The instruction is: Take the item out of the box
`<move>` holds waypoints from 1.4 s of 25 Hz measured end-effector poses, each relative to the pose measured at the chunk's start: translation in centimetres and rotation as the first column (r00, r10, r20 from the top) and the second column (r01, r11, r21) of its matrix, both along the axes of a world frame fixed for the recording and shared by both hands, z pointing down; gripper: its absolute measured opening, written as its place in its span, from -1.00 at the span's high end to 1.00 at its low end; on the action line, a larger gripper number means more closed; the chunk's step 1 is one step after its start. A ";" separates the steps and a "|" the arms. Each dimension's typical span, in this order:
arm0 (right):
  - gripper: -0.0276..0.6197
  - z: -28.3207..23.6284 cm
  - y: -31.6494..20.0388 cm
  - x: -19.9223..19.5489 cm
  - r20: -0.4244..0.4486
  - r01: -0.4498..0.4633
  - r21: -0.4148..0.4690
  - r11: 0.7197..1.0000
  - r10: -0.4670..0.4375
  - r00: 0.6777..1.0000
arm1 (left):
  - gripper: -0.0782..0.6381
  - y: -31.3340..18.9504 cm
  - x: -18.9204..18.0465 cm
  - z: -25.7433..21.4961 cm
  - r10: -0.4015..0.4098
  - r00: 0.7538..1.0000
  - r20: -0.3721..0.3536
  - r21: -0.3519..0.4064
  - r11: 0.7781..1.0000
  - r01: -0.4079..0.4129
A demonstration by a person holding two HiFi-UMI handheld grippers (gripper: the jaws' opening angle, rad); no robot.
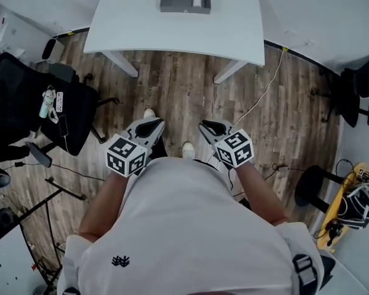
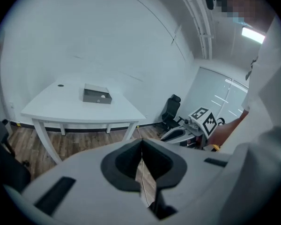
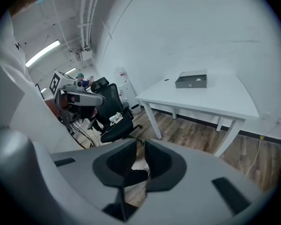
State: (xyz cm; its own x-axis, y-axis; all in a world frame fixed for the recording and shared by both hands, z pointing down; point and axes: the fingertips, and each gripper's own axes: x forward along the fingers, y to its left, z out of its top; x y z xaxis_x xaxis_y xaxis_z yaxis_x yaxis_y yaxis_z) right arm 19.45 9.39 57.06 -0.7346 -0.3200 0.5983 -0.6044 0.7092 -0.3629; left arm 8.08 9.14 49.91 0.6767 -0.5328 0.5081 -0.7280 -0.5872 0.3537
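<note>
A grey open box [image 1: 184,0] sits on the far side of the white table [image 1: 172,32], with a small white item [image 1: 197,1] inside it. The box also shows in the left gripper view [image 2: 97,95] and in the right gripper view [image 3: 191,80]. I stand well back from the table and hold both grippers at waist height over the wooden floor. My left gripper [image 1: 149,127] [image 2: 141,143] is shut, tips touching, and empty. My right gripper [image 1: 214,128] [image 3: 140,144] stands slightly open with a narrow gap and nothing between its jaws.
A black office chair [image 1: 40,112] stands at my left. Another black chair [image 1: 357,82] and a round stool [image 1: 313,186] are at my right. A white cable [image 1: 261,100] runs across the floor from the wall. The table's legs [image 1: 120,63] stand ahead.
</note>
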 end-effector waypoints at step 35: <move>0.43 1.3 -47.1 -4.2 -0.255 -0.263 0.045 0.964 0.265 0.930 | 0.76 -27.4 -17.6 -3.1 -0.100 0.995 -0.020 0.087 0.991 0.102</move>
State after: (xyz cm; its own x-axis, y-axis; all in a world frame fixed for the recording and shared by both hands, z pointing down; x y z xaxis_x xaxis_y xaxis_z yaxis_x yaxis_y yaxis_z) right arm 15.29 -37.71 58.40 -0.4451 -0.4882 0.7507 -0.8417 0.5141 -0.1648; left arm -9.56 -18.25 46.82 0.6246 -0.6409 0.4462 -0.7800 -0.5403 0.3157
